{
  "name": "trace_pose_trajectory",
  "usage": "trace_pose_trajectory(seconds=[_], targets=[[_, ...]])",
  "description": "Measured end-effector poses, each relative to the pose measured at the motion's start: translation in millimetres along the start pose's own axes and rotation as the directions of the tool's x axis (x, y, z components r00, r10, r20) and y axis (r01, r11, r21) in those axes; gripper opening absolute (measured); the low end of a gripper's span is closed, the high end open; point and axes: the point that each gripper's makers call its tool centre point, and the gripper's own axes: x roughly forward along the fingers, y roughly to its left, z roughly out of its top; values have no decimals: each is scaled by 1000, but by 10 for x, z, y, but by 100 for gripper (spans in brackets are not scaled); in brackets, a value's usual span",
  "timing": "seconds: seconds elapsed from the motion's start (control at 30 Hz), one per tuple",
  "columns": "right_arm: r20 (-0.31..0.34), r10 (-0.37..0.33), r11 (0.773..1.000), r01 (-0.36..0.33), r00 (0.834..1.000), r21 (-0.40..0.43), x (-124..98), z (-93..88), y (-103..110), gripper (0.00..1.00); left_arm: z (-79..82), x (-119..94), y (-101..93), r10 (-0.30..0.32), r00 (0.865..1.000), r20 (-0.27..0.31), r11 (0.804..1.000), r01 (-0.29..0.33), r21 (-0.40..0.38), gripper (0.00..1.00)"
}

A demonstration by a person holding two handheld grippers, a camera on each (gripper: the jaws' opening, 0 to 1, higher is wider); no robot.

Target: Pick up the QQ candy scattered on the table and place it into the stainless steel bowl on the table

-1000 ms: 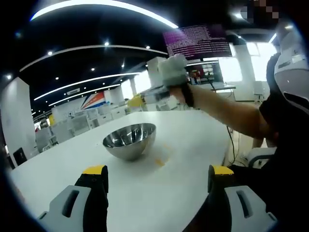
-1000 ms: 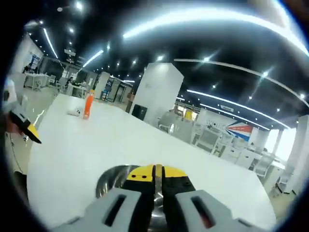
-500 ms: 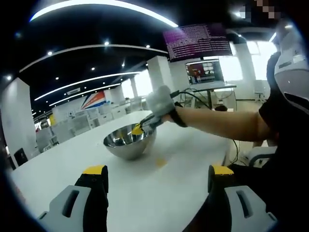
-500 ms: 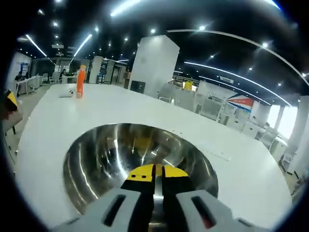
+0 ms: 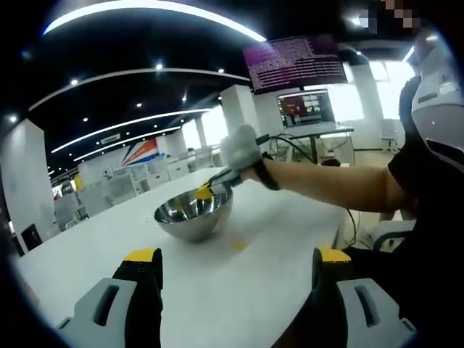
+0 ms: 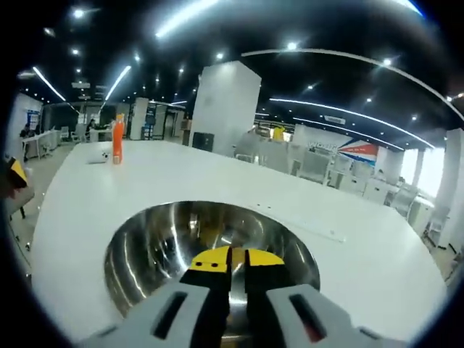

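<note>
Right claw [image 6: 230, 254], jaws together, hangs over the bowl [image 6: 159, 239]; left claw [image 5: 235, 261] gapes apart near it. One candy [image 5: 240, 244] lies beside the bowl on the tabletop [image 6: 80, 196]; an orange bottle [image 6: 117, 141] stands beyond.

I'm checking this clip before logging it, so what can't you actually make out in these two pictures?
- Right gripper, right gripper view: jaws pressed together over the bowl; any candy between them is hidden.
- Bowl bottom, same view: covered by the gripper.
- Small yellow patch on the table, left gripper view: too blurred to identify.
</note>
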Motion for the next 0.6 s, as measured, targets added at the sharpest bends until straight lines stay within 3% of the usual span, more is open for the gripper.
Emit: trace_pose_trajectory(seconds=[0.07, 0.6], targets=[[25, 6, 1000, -6, 1000, -3, 7, 34, 6, 19, -18, 6, 1, -1, 1000, -4, 1000, 1, 0, 85], [46, -10, 999, 9, 999, 35, -34, 63, -82, 18, -43, -10, 11, -1, 1000, -5, 1000, 1, -7, 85]])
